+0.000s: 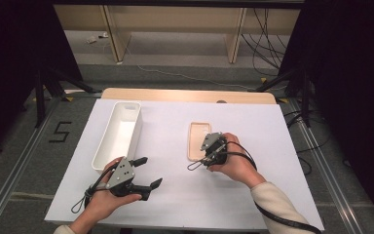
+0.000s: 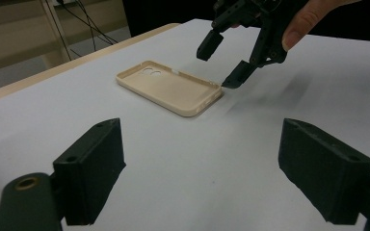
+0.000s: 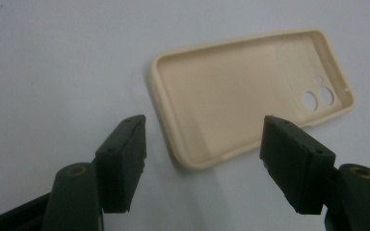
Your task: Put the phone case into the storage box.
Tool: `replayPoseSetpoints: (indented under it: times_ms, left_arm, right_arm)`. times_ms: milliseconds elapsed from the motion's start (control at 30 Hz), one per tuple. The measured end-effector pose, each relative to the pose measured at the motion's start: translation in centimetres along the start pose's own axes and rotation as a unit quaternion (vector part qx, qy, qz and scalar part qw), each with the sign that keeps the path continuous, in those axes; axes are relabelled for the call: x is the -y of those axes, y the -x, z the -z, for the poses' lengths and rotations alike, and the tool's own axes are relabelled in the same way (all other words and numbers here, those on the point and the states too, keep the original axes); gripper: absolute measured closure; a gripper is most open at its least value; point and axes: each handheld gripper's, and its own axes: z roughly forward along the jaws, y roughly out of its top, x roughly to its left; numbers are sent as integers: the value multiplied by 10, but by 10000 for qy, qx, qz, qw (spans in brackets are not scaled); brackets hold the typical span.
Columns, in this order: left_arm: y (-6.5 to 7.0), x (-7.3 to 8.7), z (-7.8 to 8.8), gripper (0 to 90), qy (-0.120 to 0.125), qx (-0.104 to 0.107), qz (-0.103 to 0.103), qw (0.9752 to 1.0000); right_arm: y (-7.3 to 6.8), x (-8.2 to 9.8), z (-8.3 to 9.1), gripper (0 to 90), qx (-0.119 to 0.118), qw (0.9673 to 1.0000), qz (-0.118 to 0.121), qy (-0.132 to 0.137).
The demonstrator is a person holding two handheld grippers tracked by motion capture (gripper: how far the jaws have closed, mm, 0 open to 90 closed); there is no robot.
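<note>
— Two tongs, one desk, and what are you after?

— Working down from the big things: my desk is covered in white, with a long white bin at the far left and a cream phone case lying flat near the middle, hollow side up, camera holes at its far end. The case is what I'm going for.

— Where are your tongs?

— My left tongs sit near the bin's close end, jaws spread wide with nothing between them, well apart from the case. My right tongs are just at the case's near short edge, jaws open and holding nothing. In the right gripper view the case's rounded end lies ahead of the gap, not yet inside it.

— How would you take it cleanly?

— I reckon the thin side wall is the only part worth pinching. I'd drop one jaw inside the hollow and the other outside, low against the desk, then close on the wall. In the left gripper view one tip of the right tongs is almost at the case's corner, so I'd shift a little toward a straight stretch of wall; the corner is curved and would probably slip. Soft case, so a gentle squeeze, then lift level.
</note>
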Motion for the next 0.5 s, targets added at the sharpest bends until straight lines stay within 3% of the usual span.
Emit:
replayPoseSetpoints:
  times_ms: [167, 300, 500]
  left_arm:
    - [0, 0, 0, 157, 25, 14, 26, 10000]
    - [0, 0, 0, 157, 25, 18, 24, 10000]
    - [0, 0, 1, 157, 30, 22, 46, 10000]
  right_arm:
    - [-1, -12, -10, 355, -48, 9993, 301, -221]
    - [-4, -23, -20, 365, -88, 9969, 606, -492]
    - [-6, -28, -27, 367, -67, 9939, 848, -704]
